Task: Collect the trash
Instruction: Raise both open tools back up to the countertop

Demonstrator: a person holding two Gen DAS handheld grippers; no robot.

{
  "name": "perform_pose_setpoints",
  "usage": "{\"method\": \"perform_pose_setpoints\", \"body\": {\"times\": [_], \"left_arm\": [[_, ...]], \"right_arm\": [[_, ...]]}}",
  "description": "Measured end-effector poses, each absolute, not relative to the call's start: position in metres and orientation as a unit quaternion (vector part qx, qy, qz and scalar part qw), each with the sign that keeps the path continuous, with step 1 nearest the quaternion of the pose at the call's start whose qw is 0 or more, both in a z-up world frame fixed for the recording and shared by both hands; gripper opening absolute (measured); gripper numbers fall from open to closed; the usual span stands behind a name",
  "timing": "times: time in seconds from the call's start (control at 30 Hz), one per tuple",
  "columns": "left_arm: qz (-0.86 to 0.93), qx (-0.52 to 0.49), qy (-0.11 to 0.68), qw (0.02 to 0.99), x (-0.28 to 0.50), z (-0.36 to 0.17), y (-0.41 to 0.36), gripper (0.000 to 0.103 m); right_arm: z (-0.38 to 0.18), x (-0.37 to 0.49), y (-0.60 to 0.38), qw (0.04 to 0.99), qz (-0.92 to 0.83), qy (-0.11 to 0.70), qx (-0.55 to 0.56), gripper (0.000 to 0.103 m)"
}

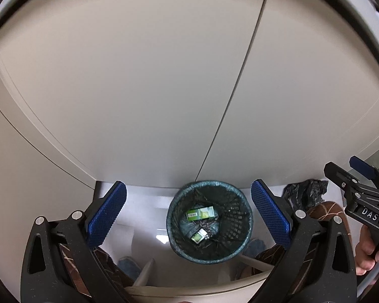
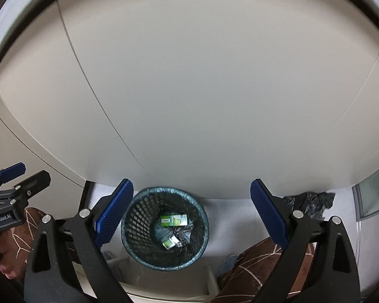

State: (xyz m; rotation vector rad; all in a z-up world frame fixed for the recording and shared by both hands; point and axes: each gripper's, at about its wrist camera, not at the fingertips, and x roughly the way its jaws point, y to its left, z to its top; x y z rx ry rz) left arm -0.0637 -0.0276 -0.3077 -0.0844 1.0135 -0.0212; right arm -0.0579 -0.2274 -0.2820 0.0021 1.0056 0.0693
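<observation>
A black mesh waste bin lined with a dark bag stands on the floor below a large pale table. Inside lie a green and white carton and a smaller green and white box. The bin also shows in the right wrist view, with the carton and the small box. My left gripper is open and empty, high above the bin. My right gripper is open and empty, just right of the bin's line. Each gripper appears at the edge of the other's view.
The pale tabletop with a seam fills most of both views. A crumpled black plastic bag lies on the floor right of the bin; it also shows in the right wrist view. The person's brown patterned trousers and slippers are near the bin.
</observation>
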Motion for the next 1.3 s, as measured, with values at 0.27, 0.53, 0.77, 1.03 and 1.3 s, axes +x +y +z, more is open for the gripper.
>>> {"method": "perform_pose_setpoints", "body": {"times": [0.27,0.53,0.77,1.03,1.3], "left_arm": [[-0.009,-0.035,0.457,0.889,-0.075,-0.25,-0.026,0.097],[-0.002,-0.036,0.418,0.908,-0.086,-0.186,-0.027,0.097],[-0.003,-0.033,0.39,0.92,-0.092,-0.134,-0.036,0.097],[0.011,-0.039,0.369,0.929,-0.073,-0.083,-0.033,0.097],[0.016,-0.053,0.361,0.931,-0.039,-0.043,-0.027,0.097]], "right_arm": [[-0.22,-0.065,-0.224,0.895,0.033,0.444,-0.006,0.09],[-0.156,-0.072,-0.231,0.914,0.036,0.405,0.004,0.09],[-0.099,-0.076,-0.236,0.93,0.039,0.366,0.001,0.09],[-0.051,-0.063,-0.242,0.94,0.036,0.338,-0.006,0.09],[-0.02,-0.021,-0.246,0.942,0.034,0.334,-0.003,0.09]]}}
